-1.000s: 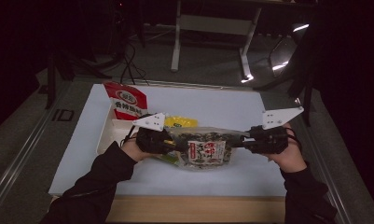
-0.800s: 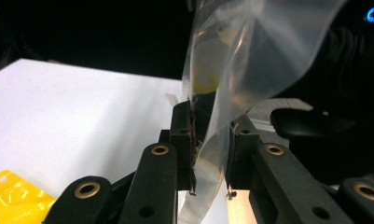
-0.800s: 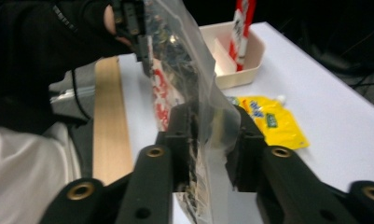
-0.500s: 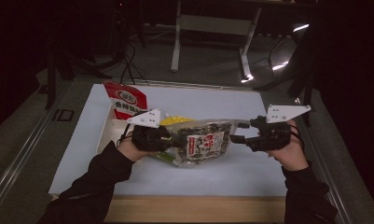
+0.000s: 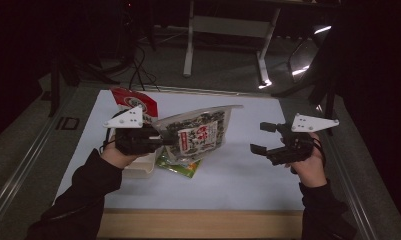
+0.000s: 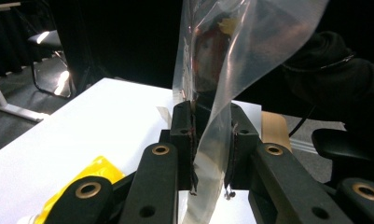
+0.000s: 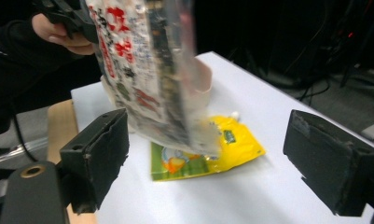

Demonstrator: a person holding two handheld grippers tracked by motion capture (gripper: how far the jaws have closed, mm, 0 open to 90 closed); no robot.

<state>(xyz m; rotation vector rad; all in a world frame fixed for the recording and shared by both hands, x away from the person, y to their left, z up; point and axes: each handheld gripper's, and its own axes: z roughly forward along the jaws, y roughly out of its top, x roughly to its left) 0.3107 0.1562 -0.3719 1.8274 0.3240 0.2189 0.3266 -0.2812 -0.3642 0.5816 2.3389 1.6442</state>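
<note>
The left gripper [image 5: 160, 139] holds the clear snack bag [image 5: 198, 132] by its left edge, jaws clamped tight on the plastic film; in the left gripper view the film [image 6: 212, 140] runs up between the two black jaws. The bag is lifted off the table [image 5: 248, 175] and hangs tilted over its left half, its printed label facing up toward the high view. Under the bag a yellow-green pouch [image 5: 180, 167] lies flat on the table; the right gripper view shows it [image 7: 217, 149] just behind the bag's lower corner. A red packet [image 5: 135, 102] stands at the far left, behind the left gripper, and a pale tray [image 5: 138, 170] sits beside the left hand. The right gripper [image 5: 260, 137] hovers over the right half of the table, well apart from the bag, jaws spread wide and holding nothing
</note>
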